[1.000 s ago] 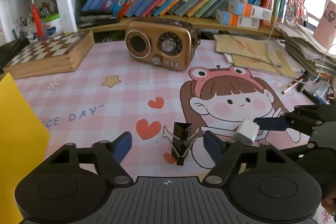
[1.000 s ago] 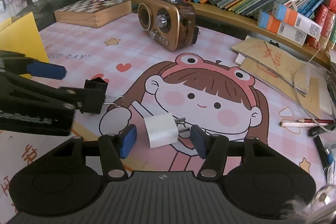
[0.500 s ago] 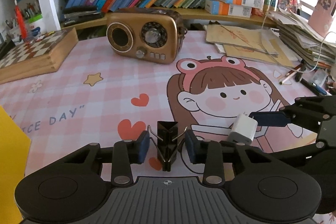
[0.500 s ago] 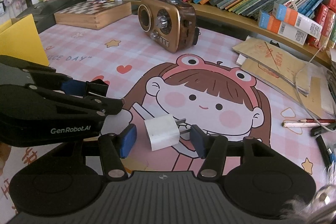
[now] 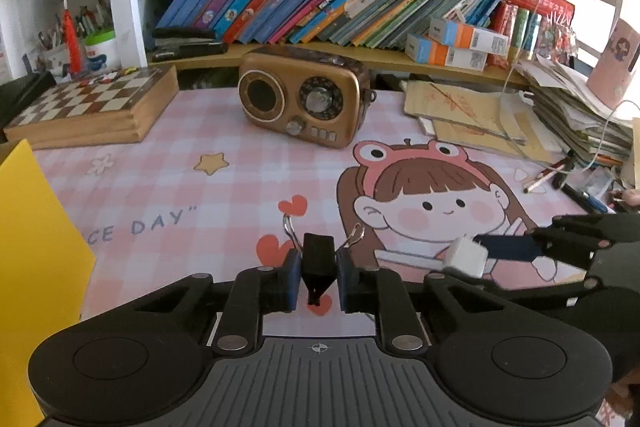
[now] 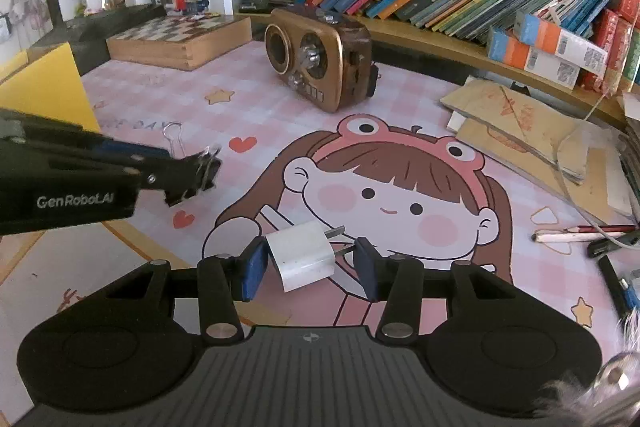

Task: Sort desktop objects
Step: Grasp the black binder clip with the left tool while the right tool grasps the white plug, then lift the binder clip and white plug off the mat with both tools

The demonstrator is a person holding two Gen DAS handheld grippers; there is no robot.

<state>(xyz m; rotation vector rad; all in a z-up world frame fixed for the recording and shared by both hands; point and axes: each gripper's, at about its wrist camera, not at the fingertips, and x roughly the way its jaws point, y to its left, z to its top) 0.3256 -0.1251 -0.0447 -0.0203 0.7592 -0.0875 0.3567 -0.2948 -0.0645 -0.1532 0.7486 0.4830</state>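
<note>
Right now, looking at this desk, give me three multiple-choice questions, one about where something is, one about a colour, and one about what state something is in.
1. Where does the chessboard box sit relative to the radio in the left wrist view?
A. left of it
B. on top of it
C. right of it

2. What colour is the plug?
A. red
B. white
C. green

3. What is the left gripper doing?
A. empty
B. pinching a pencil
C. pinching the binder clip

Answers: 1 A, the box lies leftward by the shelf post. 2 B, its body is white. 3 C, both fingers press the black clip.
</note>
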